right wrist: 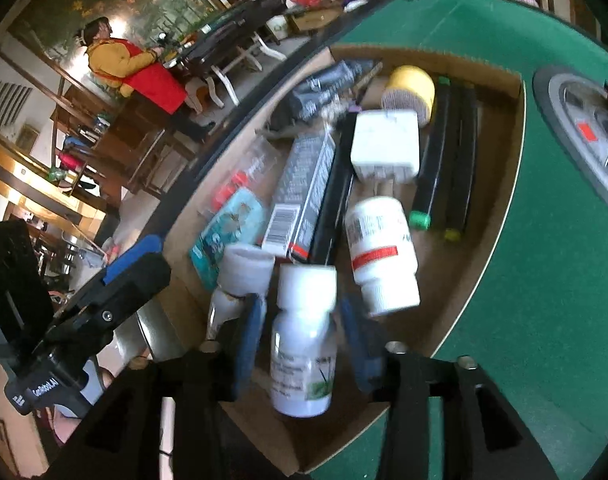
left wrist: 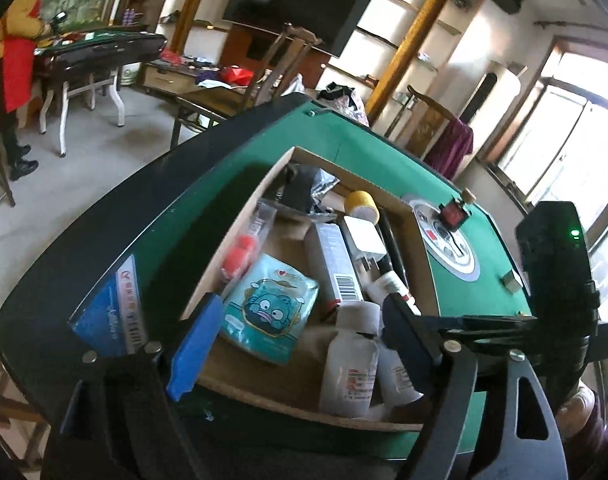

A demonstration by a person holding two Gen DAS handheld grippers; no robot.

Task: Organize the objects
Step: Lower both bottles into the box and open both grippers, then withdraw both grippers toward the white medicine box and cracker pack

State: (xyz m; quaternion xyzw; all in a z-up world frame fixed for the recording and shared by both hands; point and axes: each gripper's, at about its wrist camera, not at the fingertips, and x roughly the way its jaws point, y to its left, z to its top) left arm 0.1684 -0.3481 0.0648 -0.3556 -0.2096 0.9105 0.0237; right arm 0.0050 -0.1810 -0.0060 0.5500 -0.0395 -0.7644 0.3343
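so the biggest thing here is the table [left wrist: 364, 152], green felt top with a glossy black rounded rim; sitting on it is a shallow cardboard box [right wrist: 504, 184], raw brown walls, packed with small stuff; longest items inside are a grey carton with a barcode [right wrist: 304, 192] and some slim black markers [right wrist: 444, 152] lying side by side; then a squishy teal cartoon pouch [left wrist: 267, 312] flat on the box floor; a white plastic bottle with a red stripe [right wrist: 384, 256] on its side; a boxy white charger [right wrist: 384, 148]; a stubby yellow roll [right wrist: 412, 88] at the far end.

right gripper [right wrist: 304, 336] has its blue pads spread either side of a white screw-cap bottle [right wrist: 304, 344] in the box's near corner, not squeezing it; left gripper [left wrist: 299, 328] is wide apart too, nothing between the fingers.
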